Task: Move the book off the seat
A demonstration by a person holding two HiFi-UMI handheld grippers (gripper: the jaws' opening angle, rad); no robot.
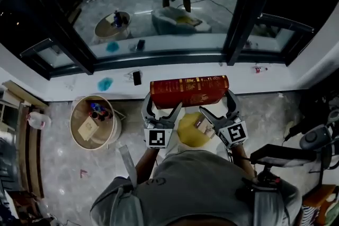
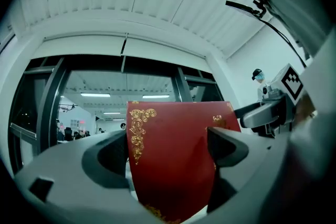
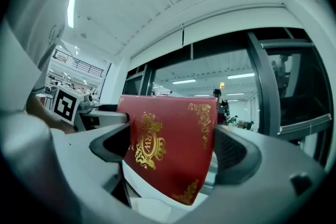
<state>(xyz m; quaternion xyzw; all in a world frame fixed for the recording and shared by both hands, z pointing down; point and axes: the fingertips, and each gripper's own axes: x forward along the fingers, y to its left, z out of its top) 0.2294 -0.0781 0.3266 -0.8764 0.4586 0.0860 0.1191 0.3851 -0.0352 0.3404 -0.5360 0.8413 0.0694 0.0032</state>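
A red book (image 1: 189, 91) with gold ornament sits in the middle of the head view, lifted clear of the yellow seat (image 1: 188, 132) that shows just below it. It hangs lengthwise across the frame, spine side up, in front of the white window ledge (image 1: 275, 79).

The left gripper (image 1: 160, 107) comes up from the lower centre and takes the left end of the book. The right gripper (image 1: 218, 106) takes the right end. Each gripper's marker cube sits just below its jaws, close to the person's grey-clad shoulders at the bottom of the frame.

In the left gripper view, the left gripper (image 2: 167, 150) has its jaws spread wide with the book (image 2: 173, 165) filling the gap. Both inner faces lie against the red cover, so it is clamped on the book. The right gripper view shows the same for the right gripper (image 3: 170, 149). Its jaws stand wide apart and press on either side of the book (image 3: 168, 134), whose gold crest faces the camera.

At centre left of the head view a round tub (image 1: 108, 137) stands on the grey floor, well apart from the seat, with small things inside that are too small to make out. A dark phone (image 1: 137, 78) lies on the ledge just above and left of the book, and a blue smear (image 1: 105, 83) marks the ledge further left.
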